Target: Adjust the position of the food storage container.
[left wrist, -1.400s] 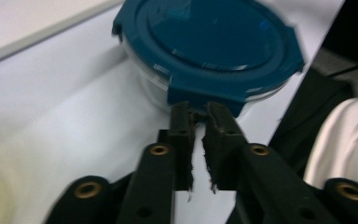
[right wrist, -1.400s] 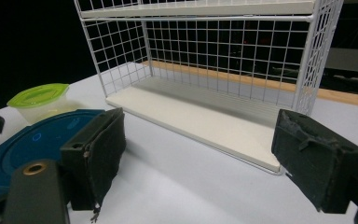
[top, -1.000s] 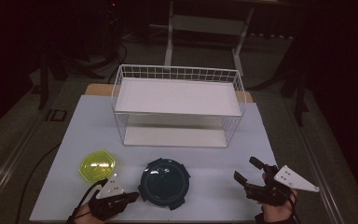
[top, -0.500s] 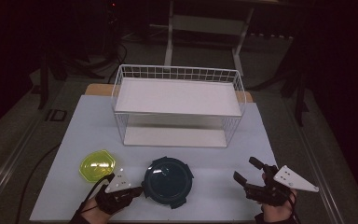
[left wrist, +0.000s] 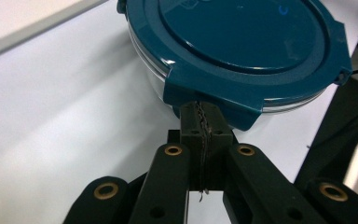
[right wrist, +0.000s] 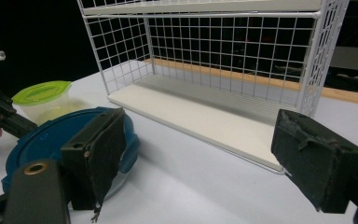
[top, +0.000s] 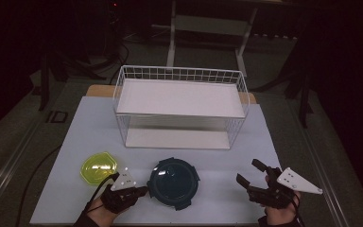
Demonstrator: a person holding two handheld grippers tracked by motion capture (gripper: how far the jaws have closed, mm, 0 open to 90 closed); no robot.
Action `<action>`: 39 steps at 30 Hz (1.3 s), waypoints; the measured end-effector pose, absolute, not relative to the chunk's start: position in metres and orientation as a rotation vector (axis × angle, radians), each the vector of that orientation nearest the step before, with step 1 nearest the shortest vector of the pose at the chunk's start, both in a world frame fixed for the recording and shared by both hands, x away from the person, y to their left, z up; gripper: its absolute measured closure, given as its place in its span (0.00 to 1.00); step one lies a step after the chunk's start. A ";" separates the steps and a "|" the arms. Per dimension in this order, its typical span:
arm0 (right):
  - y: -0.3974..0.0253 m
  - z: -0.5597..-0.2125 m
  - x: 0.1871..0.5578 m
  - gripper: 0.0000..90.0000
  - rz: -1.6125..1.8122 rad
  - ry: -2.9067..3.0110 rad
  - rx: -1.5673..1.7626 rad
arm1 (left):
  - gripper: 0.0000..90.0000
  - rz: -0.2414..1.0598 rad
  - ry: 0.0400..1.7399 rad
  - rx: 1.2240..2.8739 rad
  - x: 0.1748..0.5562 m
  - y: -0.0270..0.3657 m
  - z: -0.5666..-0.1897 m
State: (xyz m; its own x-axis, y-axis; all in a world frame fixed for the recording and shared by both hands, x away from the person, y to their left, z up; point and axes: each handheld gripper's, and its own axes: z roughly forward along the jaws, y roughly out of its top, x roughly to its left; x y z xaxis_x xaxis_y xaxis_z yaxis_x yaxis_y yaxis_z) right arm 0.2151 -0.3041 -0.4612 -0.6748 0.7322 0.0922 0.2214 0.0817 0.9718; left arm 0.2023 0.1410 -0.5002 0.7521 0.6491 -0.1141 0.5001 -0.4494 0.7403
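Now left hand-held gripper (left wrist: 200, 122) pressed together, tips touching blue container (left wrist: 242, 44) lid tab.

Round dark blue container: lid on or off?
On. The round dark blue container has its lid seated, with the latch tabs down over the clear rim; the left gripper is shut at one tab.

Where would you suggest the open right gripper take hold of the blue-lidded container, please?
Likely the lid's latch flap on the container's right side, approached level from the right. The flaps jut past the round rim, thin enough to pinch; the left gripper is shut at the opposite flap, and the right gripper stands wide open.
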 end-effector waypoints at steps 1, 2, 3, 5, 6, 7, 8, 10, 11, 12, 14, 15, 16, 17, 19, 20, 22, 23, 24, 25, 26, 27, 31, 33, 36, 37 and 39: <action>-0.304 -0.461 0.215 0.19 1.622 1.945 0.939 | 0.98 0.235 0.861 2.144 0.203 0.141 -0.500; -0.304 -0.461 0.215 0.19 1.623 1.945 0.938 | 0.98 0.242 0.859 2.146 0.204 0.140 -0.500; -0.304 -0.461 0.215 0.19 1.622 1.945 0.938 | 0.98 0.242 0.864 2.147 0.205 0.139 -0.499; -0.304 -0.462 0.216 0.19 1.623 1.945 0.940 | 0.98 0.244 0.867 2.150 0.207 0.137 -0.499; -0.304 -0.462 0.216 0.19 1.623 1.947 0.942 | 0.98 0.249 0.863 2.155 0.209 0.136 -0.499; -0.303 -0.462 0.216 0.19 1.622 1.949 0.941 | 0.98 0.247 0.865 2.155 0.210 0.135 -0.499; -0.303 -0.462 0.215 0.19 1.621 1.951 0.938 | 0.98 0.248 0.862 2.159 0.211 0.134 -0.498; -0.303 -0.461 0.215 0.19 1.623 1.951 0.933 | 0.98 0.244 0.862 2.159 0.214 0.131 -0.498; -0.303 -0.461 0.215 0.19 1.625 1.949 0.931 | 0.98 0.246 0.861 2.159 0.216 0.129 -0.498; -0.303 -0.461 0.215 0.19 1.624 1.949 0.933 | 0.98 0.246 0.859 2.161 0.216 0.128 -0.498; -0.303 -0.462 0.215 0.19 1.622 1.951 0.937 | 0.99 0.241 0.857 2.163 0.219 0.125 -0.498; -0.303 -0.462 0.215 0.19 1.625 1.950 0.937 | 0.98 0.238 0.852 2.167 0.221 0.124 -0.498; -0.303 -0.462 0.215 0.19 1.624 1.952 0.936 | 0.98 0.240 0.848 2.170 0.222 0.122 -0.498; -0.303 -0.462 0.215 0.19 1.623 1.955 0.935 | 0.98 0.238 0.845 2.174 0.224 0.121 -0.497; -0.302 -0.462 0.215 0.19 1.622 1.960 0.932 | 0.98 0.227 0.843 2.169 0.227 0.117 -0.498; -0.302 -0.462 0.215 0.19 1.620 1.962 0.931 | 0.98 0.223 0.841 2.169 0.228 0.116 -0.498; -0.302 -0.462 0.215 0.19 1.620 1.962 0.931 | 0.98 0.218 0.837 2.173 0.231 0.113 -0.497; -0.302 -0.462 0.215 0.19 1.619 1.962 0.930 | 0.98 0.220 0.833 2.176 0.232 0.111 -0.497; -0.302 -0.462 0.215 0.19 1.619 1.961 0.930 | 0.99 0.220 0.832 2.175 0.233 0.109 -0.497; -0.302 -0.462 0.215 0.19 1.622 1.960 0.932 | 0.99 0.218 0.828 2.180 0.235 0.108 -0.497; -0.302 -0.462 0.215 0.19 1.621 1.961 0.930 | 0.99 0.216 0.827 2.179 0.235 0.105 -0.497; -0.302 -0.462 0.215 0.19 1.618 1.963 0.929 | 0.99 0.216 0.825 2.178 0.236 0.104 -0.497; -0.302 -0.462 0.215 0.19 1.620 1.966 0.931 | 0.98 0.220 0.813 2.181 0.237 0.097 -0.497; -0.302 -0.462 0.215 0.19 1.621 1.966 0.934 | 0.98 0.208 0.805 2.189 0.237 0.098 -0.497; -0.303 -0.462 0.215 0.19 1.628 1.960 0.933 | 0.98 0.195 0.818 2.192 0.237 0.099 -0.500; -0.303 -0.462 0.215 0.19 1.626 1.960 0.934 | 0.98 0.206 0.822 2.196 0.237 0.098 -0.500; -0.303 -0.462 0.215 0.19 1.627 1.964 0.936 | 0.98 0.207 0.823 2.196 0.238 0.098 -0.500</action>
State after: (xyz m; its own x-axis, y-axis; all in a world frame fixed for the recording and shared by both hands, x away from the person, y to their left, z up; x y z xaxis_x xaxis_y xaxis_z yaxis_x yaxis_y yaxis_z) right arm 0.2148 -0.3028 -0.4623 -0.6840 0.7231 0.0963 0.2294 0.0879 0.9694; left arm 0.2378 0.0980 -0.5002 0.7782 0.6187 -0.1082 0.4943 -0.4970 0.7132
